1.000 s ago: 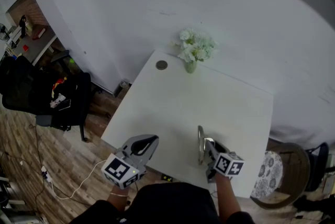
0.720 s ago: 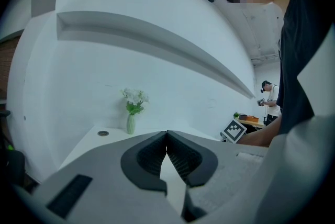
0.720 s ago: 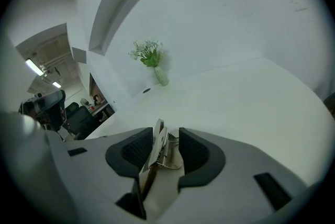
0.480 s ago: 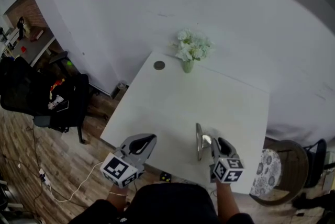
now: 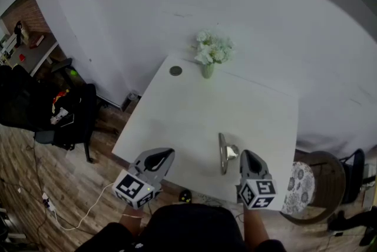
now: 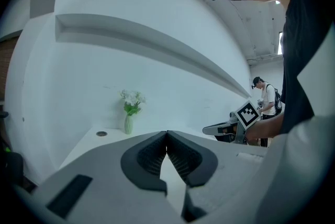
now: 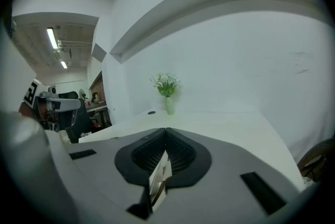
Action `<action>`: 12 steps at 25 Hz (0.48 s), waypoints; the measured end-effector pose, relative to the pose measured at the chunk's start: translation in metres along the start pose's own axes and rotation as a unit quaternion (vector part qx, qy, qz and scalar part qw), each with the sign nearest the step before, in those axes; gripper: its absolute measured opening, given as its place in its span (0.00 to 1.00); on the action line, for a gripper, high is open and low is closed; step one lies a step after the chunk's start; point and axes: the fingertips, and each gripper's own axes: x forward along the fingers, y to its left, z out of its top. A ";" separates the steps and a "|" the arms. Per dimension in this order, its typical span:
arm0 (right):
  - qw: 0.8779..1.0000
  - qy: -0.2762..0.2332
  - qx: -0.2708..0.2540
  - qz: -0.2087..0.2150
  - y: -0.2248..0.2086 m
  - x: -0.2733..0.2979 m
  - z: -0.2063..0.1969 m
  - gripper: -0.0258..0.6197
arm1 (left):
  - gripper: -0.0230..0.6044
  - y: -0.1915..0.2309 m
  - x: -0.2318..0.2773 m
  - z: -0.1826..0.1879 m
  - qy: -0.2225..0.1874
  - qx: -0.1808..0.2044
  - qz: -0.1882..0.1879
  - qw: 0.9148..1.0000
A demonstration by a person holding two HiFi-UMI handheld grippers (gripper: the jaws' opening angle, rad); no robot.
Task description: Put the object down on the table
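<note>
metal object (image 5: pixel 224 153) lies freed on the table (image 5: pixel 194 109), lower centre. the right gripper (image 5: pixel 245 155) beside it has just closed on nothing, job seemingly done. the left gripper (image 5: pixel 169 153) is pressed together, unneeded.

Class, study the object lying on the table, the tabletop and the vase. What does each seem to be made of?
Object: likely polished metal, silvery with bright glints; possibly chrome plating.
Table: smooth matt white top, perhaps laminate or painted board; no grain shows.
Vase: pale green and smooth, maybe ceramic or glass; too small to tell.
</note>
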 end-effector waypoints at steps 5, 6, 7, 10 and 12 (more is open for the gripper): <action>1.000 -0.005 0.007 0.013 0.007 -0.006 0.004 0.04 | 0.03 -0.001 -0.004 0.001 -0.001 0.001 -0.002 1.000; 1.000 -0.006 0.008 0.016 0.009 -0.006 0.005 0.04 | 0.03 0.000 -0.005 0.001 -0.001 0.001 -0.003 1.000; 1.000 -0.006 0.008 0.017 0.010 -0.006 0.006 0.04 | 0.03 0.000 -0.005 0.001 -0.001 0.002 -0.004 1.000; 1.000 -0.006 0.006 0.017 0.012 -0.006 0.006 0.04 | 0.03 0.001 -0.007 0.000 -0.001 0.000 -0.005 1.000; 1.000 -0.007 0.006 0.016 0.014 -0.008 0.006 0.04 | 0.03 0.002 -0.009 0.000 -0.002 -0.001 -0.006 1.000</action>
